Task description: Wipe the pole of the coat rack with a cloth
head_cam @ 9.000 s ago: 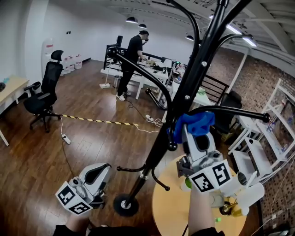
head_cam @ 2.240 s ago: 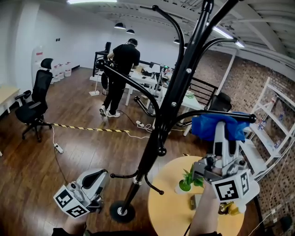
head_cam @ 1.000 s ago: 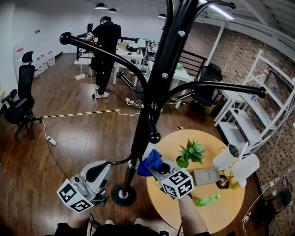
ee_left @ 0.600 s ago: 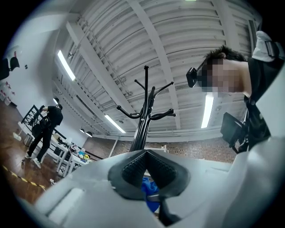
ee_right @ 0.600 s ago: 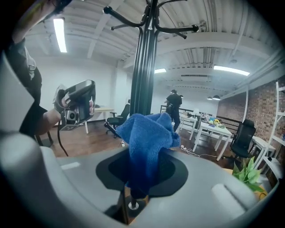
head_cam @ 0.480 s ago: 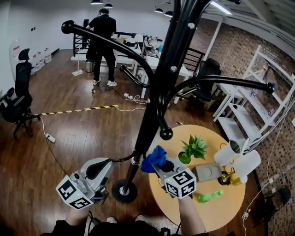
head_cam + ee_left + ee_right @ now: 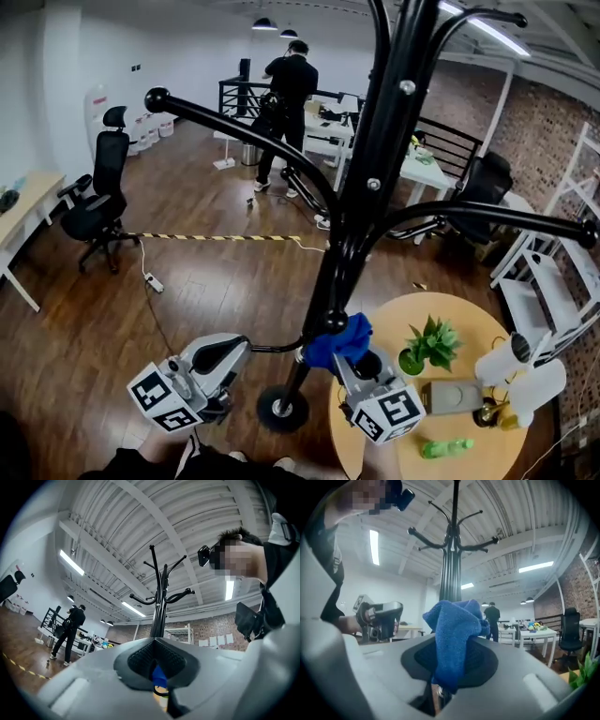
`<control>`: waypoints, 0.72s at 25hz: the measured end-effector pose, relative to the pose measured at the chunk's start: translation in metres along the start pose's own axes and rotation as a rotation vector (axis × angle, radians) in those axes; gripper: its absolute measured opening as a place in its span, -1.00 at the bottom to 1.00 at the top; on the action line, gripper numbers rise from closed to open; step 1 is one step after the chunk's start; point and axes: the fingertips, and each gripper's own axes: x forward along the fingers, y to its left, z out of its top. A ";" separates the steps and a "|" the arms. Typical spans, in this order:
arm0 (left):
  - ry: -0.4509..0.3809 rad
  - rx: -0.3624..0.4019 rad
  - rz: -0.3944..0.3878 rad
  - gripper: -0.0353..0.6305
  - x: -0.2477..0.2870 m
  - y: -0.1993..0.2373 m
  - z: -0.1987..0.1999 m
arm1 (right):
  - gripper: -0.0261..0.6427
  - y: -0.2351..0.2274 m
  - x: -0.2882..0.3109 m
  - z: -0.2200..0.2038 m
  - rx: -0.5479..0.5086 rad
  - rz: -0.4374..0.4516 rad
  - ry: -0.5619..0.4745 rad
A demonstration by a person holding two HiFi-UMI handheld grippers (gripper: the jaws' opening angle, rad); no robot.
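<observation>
Both claws are closed: right claw (image 7: 353, 360) pinches blue cloth (image 7: 340, 338) by the pole (image 7: 371, 186), left claw (image 7: 235, 349) holds nothing.

no legible txt, labels, brands, nos.

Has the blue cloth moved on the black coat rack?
Yes. The blue cloth in the right gripper went down the black pole, from beside the long upper arm to near the round base.
</observation>
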 end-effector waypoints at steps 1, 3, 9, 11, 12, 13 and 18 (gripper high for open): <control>0.002 0.011 -0.003 -0.88 0.003 -0.002 0.002 | -0.67 0.005 -0.001 0.017 -0.015 0.015 -0.046; 0.005 0.038 -0.013 -0.88 0.005 -0.004 0.006 | -0.67 0.016 -0.002 0.048 -0.075 0.031 -0.130; -0.007 0.051 -0.088 -0.88 -0.003 0.011 0.016 | -0.67 0.028 0.012 0.101 -0.289 -0.097 -0.233; -0.006 0.035 -0.131 -0.88 -0.013 0.020 0.017 | -0.67 0.034 0.018 0.113 -0.329 -0.167 -0.249; -0.004 0.023 -0.150 -0.88 -0.019 0.028 0.017 | -0.67 0.035 0.021 0.118 -0.343 -0.212 -0.255; 0.001 0.008 -0.171 -0.88 -0.024 0.037 0.018 | -0.67 0.035 0.025 0.123 -0.351 -0.261 -0.263; 0.021 -0.044 -0.291 -0.88 -0.046 0.080 0.027 | -0.67 0.039 0.029 0.148 -0.372 -0.499 -0.297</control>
